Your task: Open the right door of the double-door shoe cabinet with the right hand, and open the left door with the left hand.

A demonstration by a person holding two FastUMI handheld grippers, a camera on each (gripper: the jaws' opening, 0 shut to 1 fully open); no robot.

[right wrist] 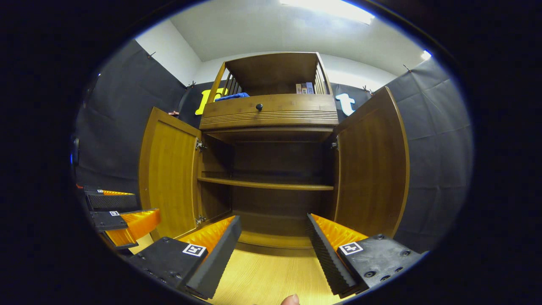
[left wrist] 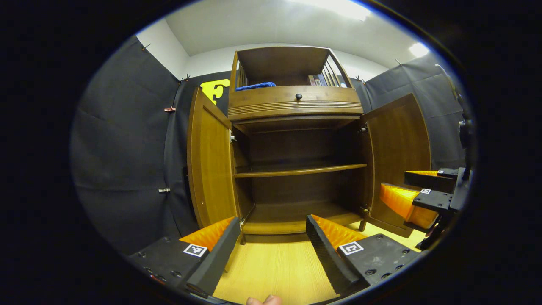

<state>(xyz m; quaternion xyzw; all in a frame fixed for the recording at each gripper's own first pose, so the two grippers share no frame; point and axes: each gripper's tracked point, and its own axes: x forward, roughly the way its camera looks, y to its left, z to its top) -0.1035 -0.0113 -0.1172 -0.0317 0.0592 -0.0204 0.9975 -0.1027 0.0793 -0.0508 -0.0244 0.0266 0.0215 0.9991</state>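
Already both the left door (left wrist: pixel 210 163) and right door (right wrist: pixel 370 169) stood open, each hand-held gripper, left (left wrist: pixel 271 248) and right (right wrist: pixel 273 250), gaped empty, so seemingly only withdrawal remained.

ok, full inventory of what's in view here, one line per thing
shoe cabinet: 1, brown wood, centre, on the floor
left door: 1, brown wood, swung open
right door: 1, brown wood, swung open
inner shelf: 1, brown wood, mid-height inside, bare
drawer: 1, brown wood with a dark knob, above the doors, shut
blue cloth: 1, blue, top open compartment, left
books or boxes: a few, too small to count, top compartment, right
floor: light wood, in front of the cabinet
fingertip: 1, bottom edge of the right gripper view
left tool: 1, open, holding nothing
right tool: 1, open, holding nothing
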